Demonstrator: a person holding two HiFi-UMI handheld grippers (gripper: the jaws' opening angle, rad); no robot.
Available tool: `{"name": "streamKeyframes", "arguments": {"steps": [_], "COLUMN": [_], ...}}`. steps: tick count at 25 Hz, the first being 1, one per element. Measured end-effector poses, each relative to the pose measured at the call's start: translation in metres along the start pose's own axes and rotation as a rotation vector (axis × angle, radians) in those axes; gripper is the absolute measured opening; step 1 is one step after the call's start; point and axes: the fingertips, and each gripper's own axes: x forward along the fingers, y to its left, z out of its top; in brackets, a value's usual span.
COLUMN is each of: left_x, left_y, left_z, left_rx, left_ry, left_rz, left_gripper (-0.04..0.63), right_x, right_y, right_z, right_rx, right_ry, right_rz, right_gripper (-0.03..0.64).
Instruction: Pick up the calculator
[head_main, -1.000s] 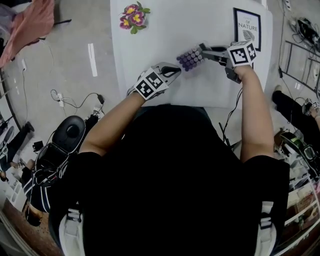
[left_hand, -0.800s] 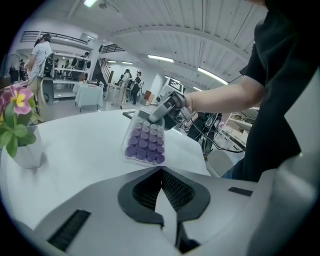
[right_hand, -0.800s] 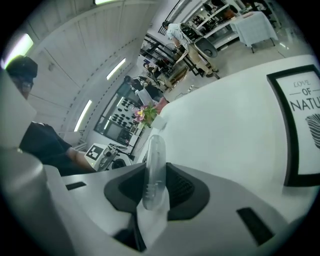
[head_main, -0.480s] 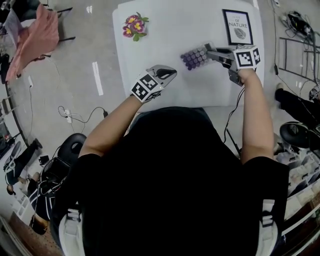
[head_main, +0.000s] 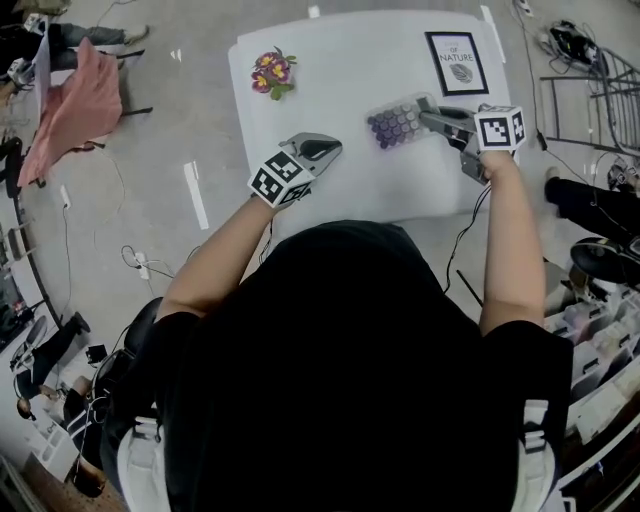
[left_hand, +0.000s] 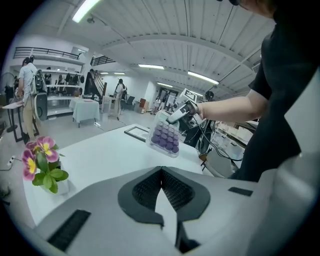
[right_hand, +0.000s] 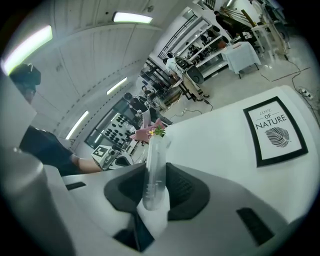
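One calculator, up off the counter

My right gripper (head_main: 428, 113) is clamping its fingers (right_hand: 186, 192) on the clear edge of the calculator (head_main: 398, 124) and holding it tilted above the white counter (head_main: 340, 70). My left gripper (head_main: 325, 150) is hovering nearby, its fingers pressed together on nothing.

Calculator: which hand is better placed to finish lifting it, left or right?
Right. The right gripper is clamped on the calculator by its edge, holding it tilted clear of the table. The left gripper is shut on nothing and apart from it.
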Motion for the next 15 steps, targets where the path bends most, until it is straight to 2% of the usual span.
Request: {"name": "streamKeyframes", "arguments": {"steps": [6, 11, 15], "left_x": [-0.032, -0.052, -0.062], "left_y": [0.004, -0.002, -0.010], "left_z": [0.003, 0.008, 0.013], "left_rx": [0.022, 0.039, 0.063], "left_ry": [-0.016, -0.043, -0.063], "left_rz": [0.003, 0.018, 0.022], "left_gripper": [0.018, 0.018, 0.018], "right_x": [-0.007, -0.022, -0.030], "right_y": [0.030, 0.043, 0.059], "right_z": [0.004, -0.013, -0.019], "right_rx": [-0.055, -0.010, -0.057], "right_ry": [-0.065, -0.102, -0.156], "right_rz": [-0.006, -0.048, -0.041], "right_gripper": [0.109, 0.109, 0.109]}}
